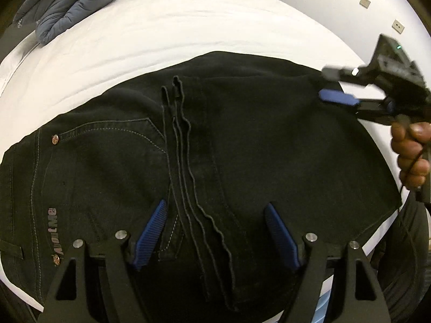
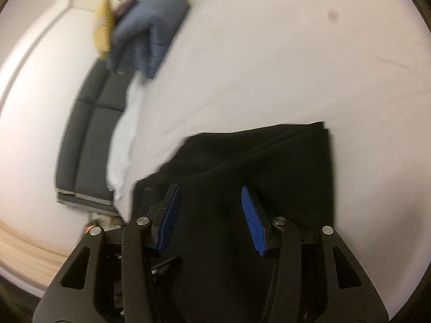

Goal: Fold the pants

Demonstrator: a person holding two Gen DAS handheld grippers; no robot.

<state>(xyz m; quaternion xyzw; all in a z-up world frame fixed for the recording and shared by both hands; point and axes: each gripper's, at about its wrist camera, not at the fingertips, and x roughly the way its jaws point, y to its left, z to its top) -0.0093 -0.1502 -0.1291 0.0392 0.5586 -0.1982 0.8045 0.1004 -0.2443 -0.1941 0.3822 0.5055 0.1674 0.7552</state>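
Observation:
Black jeans [image 1: 229,145] lie folded on a white bed [image 1: 161,27], with leg hems stacked across the middle and a pocket with "About Me" lettering at the left. My left gripper [image 1: 215,210] is open and hovers just above the jeans' near edge, its blue pads on either side of the hems. My right gripper [image 1: 327,84] shows at the right edge of the left wrist view, open, over the jeans' far right corner. In the right wrist view my right gripper [image 2: 210,196] is open above the black cloth [image 2: 256,161]; the view is blurred.
A blue-grey padded quilt [image 1: 70,2] lies at the bed's far left corner [image 2: 150,29]. A dark sofa [image 2: 89,134] with a yellow cushion [image 2: 102,29] stands beside the bed. White walls with sockets [image 1: 398,27] lie to the right.

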